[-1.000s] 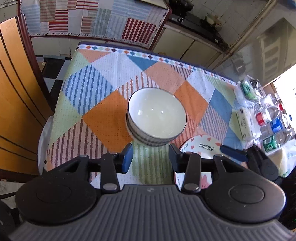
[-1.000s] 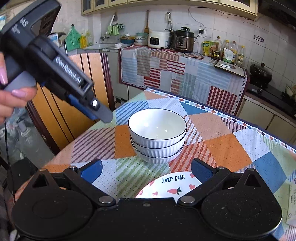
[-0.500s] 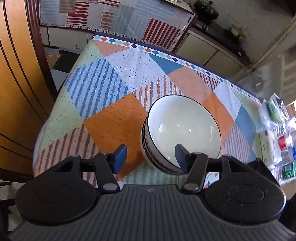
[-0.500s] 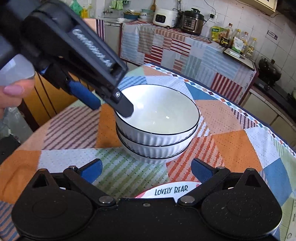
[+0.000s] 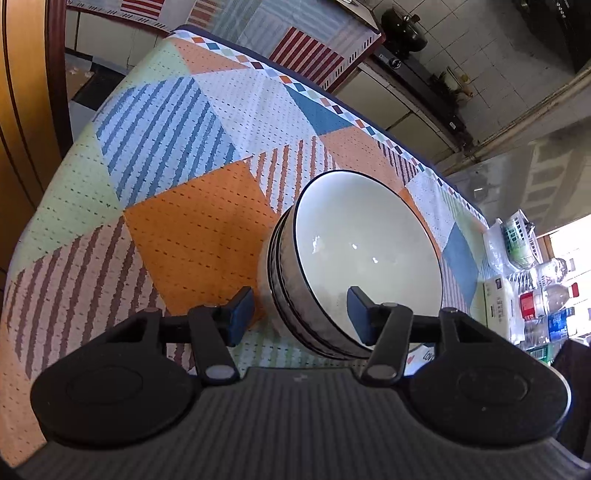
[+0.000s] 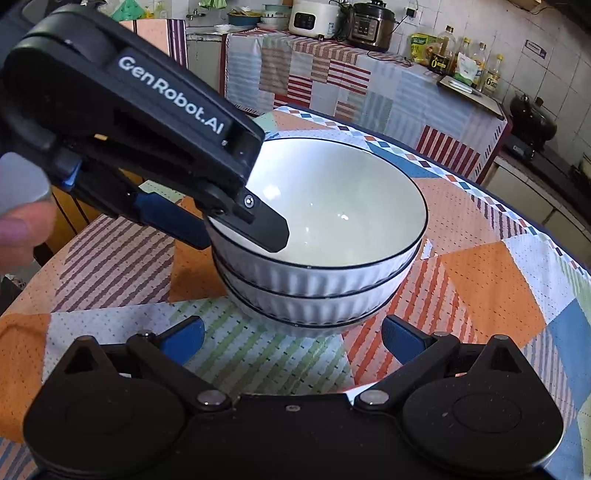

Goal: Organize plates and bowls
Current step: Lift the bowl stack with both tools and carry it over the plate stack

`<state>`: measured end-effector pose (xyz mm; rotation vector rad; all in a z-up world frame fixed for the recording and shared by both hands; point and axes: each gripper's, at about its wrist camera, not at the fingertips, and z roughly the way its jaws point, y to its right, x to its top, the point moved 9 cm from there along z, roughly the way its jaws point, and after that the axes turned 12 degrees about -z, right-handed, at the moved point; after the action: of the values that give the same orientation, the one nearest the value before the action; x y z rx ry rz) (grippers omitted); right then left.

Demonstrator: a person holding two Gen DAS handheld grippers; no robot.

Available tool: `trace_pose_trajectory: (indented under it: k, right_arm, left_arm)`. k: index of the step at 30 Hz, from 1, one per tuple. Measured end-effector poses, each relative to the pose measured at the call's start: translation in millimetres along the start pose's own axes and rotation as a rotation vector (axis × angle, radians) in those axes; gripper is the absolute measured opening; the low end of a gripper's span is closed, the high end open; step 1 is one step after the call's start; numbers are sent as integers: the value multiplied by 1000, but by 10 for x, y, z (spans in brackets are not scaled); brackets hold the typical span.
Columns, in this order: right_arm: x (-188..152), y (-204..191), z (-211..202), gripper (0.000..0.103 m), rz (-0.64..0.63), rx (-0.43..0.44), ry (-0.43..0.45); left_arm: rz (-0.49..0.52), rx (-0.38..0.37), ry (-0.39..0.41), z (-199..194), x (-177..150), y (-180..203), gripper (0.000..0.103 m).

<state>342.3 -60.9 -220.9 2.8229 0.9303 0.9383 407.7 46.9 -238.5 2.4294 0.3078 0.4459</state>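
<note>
A stack of three white ribbed bowls with dark rims [image 6: 321,236] stands on the patchwork tablecloth [image 6: 491,288]; it also shows in the left wrist view [image 5: 354,258]. My left gripper [image 5: 301,314] is open and straddles the near rim of the stack, one finger inside the top bowl, one outside; in the right wrist view [image 6: 243,229] it comes in from the left. My right gripper [image 6: 291,334] is open and empty, just in front of the stack. A white "Lovely Bear" plate [image 5: 424,356] lies beside the bowls, mostly hidden.
Bottles and a white box [image 5: 498,302] stand at the table's right edge. A wooden chair [image 5: 26,110] stands at the left. A cloth-covered counter with cookers [image 6: 332,18] is behind the table.
My left gripper has come down and forward to the bowl stack, and its fingers now straddle the rim. My right gripper has moved closer to the stack, over the plate.
</note>
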Motion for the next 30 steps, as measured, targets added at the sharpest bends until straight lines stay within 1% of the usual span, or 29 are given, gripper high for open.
trace_pose_trajectory:
  k: [1, 2, 3, 4, 6, 8, 11, 17, 18, 20, 24, 27, 30]
  right_arm:
    - [3, 34, 44, 103, 11, 1, -11]
    - [5, 79, 92, 103, 30, -3, -22]
    - [0, 122, 140, 103, 52, -3, -34]
    - [-4, 154, 180, 103, 72, 3, -42]
    - [-11, 193, 227, 103, 84, 15, -49]
    - [-2, 176, 223, 103, 62, 26, -41]
    - [27, 119, 206, 103, 18, 23, -19]
    - [110, 88, 228, 103, 44, 42, 4]
    - [105, 84, 217, 103, 50, 40, 12]
    - [80, 68, 174, 103, 74, 52, 32]
    - [38, 19, 45, 102, 100, 51, 78]
    - [43, -1, -64, 102, 121, 55, 100]
    - [58, -38, -202, 102, 149, 54, 116]
  left_arm:
    - [1, -1, 1, 31, -2, -5, 51]
    - [16, 11, 13, 56, -2, -19, 49]
    - [22, 26, 28, 69, -2, -39, 49]
    - [19, 24, 32, 83, -5, -56, 47]
    - [-19, 0, 21, 110, -24, -94, 44]
    - [-45, -16, 6, 146, -43, -109, 41]
    - [-20, 6, 6, 154, -37, -71, 41]
    - [-44, 7, -10, 165, -3, -87, 39]
    - [-22, 13, -10, 155, -13, -69, 39]
    - [53, 43, -6, 104, -53, -14, 40]
    - [121, 58, -5, -25, -110, 80, 40]
    - [180, 86, 0, -167, -157, 177, 40]
    - [220, 89, -10, -324, -231, 253, 40]
